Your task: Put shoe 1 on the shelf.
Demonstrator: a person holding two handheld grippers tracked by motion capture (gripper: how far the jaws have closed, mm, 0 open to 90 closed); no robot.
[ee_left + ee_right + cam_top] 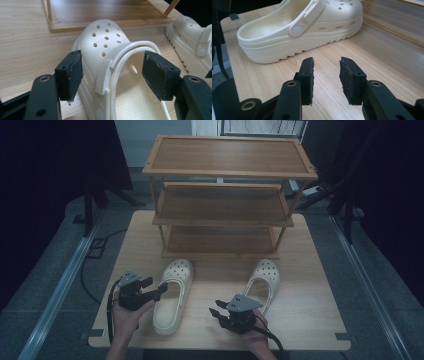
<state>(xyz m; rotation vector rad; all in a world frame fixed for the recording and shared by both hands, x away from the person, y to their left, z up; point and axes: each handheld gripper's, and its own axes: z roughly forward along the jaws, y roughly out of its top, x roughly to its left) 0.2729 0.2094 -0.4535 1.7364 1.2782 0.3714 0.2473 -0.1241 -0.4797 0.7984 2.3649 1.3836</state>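
A light wooden tabletop (310,285) is carrying a three-tier wooden shoe rack (227,195) at its far side, and all three of its shelves are lying bare. In front of the rack two cream-coloured clogs are resting on the tabletop, toes pointing toward the rack. The left clog (174,295) is sitting just ahead of the rack's left corner, and the right clog (262,284) is lying well apart from it, nearer the rack's right corner.

The person's left hand (127,317) is holding the left gripper (152,287) against the left clog's outer side. In the left gripper view its jaws are standing wide open around the clog's (117,75) heel opening: one pad is sitting outside the side wall near the ribbed strap, the other is hanging inside the foot opening above the footbed. Neither pad is visibly pressing on the clog. The other clog (192,42) is showing at the right edge of that view.

The person's right hand (257,335) is holding the right gripper (216,312) low over the tabletop, between the two clogs and near the front edge. In the right gripper view its jaws are standing parted with bare wood between them, gripping nothing, and a clog (302,27) is lying beyond them, side-on, apart from the pads.
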